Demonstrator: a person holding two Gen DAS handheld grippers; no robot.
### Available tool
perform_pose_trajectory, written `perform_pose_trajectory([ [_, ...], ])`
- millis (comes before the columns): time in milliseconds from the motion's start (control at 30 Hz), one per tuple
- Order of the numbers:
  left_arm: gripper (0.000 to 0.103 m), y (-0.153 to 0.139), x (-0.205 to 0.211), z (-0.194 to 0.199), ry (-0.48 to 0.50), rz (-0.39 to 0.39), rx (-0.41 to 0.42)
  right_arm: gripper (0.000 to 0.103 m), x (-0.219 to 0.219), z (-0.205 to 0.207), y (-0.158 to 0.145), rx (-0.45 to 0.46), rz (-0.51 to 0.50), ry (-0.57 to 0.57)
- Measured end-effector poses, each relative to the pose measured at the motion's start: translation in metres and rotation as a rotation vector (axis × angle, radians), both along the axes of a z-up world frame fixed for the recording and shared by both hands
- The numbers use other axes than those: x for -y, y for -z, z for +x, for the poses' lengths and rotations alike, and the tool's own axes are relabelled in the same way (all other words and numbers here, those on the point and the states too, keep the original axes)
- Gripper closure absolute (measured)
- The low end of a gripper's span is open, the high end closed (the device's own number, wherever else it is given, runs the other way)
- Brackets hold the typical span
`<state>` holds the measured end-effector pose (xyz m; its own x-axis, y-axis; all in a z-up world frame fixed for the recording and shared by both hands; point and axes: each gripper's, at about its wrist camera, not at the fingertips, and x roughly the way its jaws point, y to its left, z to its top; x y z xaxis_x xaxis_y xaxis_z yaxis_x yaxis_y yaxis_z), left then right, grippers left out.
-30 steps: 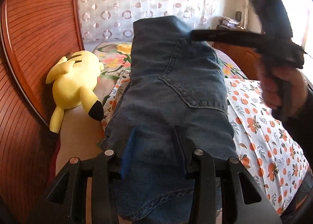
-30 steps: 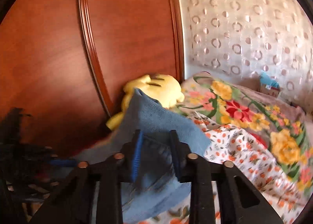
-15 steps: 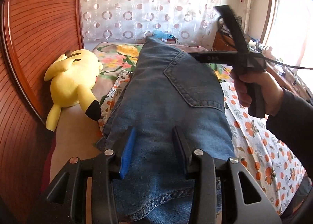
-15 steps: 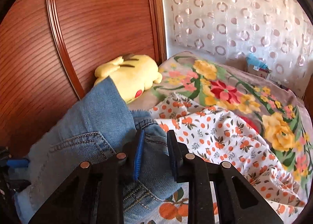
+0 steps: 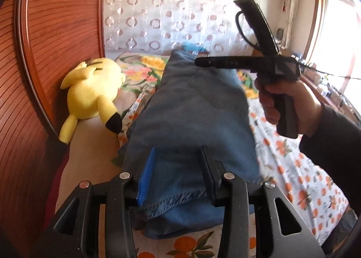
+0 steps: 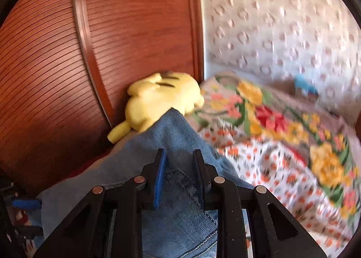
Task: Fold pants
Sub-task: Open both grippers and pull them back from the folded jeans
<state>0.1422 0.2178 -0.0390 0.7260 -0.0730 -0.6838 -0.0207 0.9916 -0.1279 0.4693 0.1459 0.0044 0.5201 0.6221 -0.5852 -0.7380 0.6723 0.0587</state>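
Blue denim pants (image 5: 194, 118) stretch taut above the bed between both grippers. My left gripper (image 5: 178, 156) is shut on the near hemmed end of the pants, layers bunched between its pads. In the left wrist view the right gripper (image 5: 203, 62) comes in from the right, held by a hand (image 5: 284, 98), and grips the far end of the denim. In the right wrist view my right gripper (image 6: 179, 158) is shut on a thick fold of the pants (image 6: 178, 213), which drape down to the left.
A yellow plush toy (image 5: 94, 91) lies by the wooden headboard (image 5: 49, 55) on the left. The bed carries an orange-print sheet (image 5: 293, 167) and a floral blanket (image 6: 282, 122). A patterned curtain (image 5: 176, 10) hangs behind, and a window (image 5: 338, 39) is at the right.
The right gripper has moved down and away with its end of the pants, so the denim lies lower and flatter. The left gripper has barely moved.
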Motion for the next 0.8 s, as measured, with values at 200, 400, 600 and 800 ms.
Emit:
perform_pose_trajectory([
  [200,0.061,-0.004,0.003,-0.007,-0.018,0.008,0.022,0.079,0.035,-0.037,-0.021,0.038,0.081,0.013],
  [400,0.044,-0.02,0.031,-0.03,-0.002,0.02,0.086,0.078,0.103,-0.111,-0.017,0.049,0.096,0.046],
  [600,0.025,-0.034,0.071,-0.05,0.01,0.023,0.142,0.076,0.187,-0.215,-0.032,0.053,0.106,0.108],
  [800,0.017,-0.05,0.115,-0.06,0.028,0.051,0.176,0.075,0.249,-0.293,-0.047,0.06,0.119,0.191],
])
